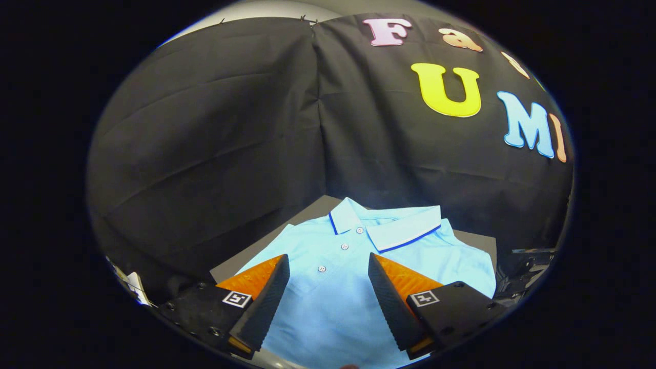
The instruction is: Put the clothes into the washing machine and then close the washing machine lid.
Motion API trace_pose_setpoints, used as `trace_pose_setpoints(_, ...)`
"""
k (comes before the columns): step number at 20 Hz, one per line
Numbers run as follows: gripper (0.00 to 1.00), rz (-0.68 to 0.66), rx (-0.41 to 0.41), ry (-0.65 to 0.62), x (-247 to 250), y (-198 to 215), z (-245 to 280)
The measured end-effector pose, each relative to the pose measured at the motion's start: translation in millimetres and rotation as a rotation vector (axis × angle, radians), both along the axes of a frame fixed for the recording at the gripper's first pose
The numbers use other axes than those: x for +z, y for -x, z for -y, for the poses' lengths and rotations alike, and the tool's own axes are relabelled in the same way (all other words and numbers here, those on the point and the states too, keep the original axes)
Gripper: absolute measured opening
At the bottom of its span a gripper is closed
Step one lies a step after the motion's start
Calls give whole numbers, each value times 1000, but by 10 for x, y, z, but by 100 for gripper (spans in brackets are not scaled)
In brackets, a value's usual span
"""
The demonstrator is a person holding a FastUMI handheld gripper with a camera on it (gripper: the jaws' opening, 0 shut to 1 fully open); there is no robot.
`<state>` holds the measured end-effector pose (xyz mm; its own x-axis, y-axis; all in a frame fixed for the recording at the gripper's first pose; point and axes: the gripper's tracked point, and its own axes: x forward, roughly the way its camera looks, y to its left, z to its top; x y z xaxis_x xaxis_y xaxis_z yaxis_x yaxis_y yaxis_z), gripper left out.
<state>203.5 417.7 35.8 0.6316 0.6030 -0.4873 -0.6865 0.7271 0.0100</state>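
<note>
Polo shirt (pixel 353 277), light blue, lies flat on your dark worktop (pixel 241 259), spread beneath and ahead of your wide-open, empty jaws, collar farthest away.

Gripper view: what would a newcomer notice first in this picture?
First, a light blue polo shirt lying flat on a dark surface, its collar pointing toward the black cloth wall. Next, the gripper with its fingers wide open above the shirt's buttoned front, touching nothing.
</note>
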Motion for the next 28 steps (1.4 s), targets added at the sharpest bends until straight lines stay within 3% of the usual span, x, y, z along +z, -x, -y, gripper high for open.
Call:
trace_pose_setpoints(7,97,-128,14,144,-501,-181,-41)
trace_pose_setpoints(14,96,-155,21,161,-529,-205,-91)
trace_pose_setpoints(19,48,-211,34,163,-558,-226,-69)
trace_pose_setpoints(20,28,-207,37,160,-526,-227,-71)
trace_pose_setpoints(22,28,-202,73,157,-543,-197,-99)
trace_pose_setpoints(23,28,-218,44,139,-521,-204,-88)
trace_pose_setpoints(24,4,-208,49,130,-516,-215,-113)
trace_pose_setpoints(28,1,-147,56,118,-472,-239,-130)
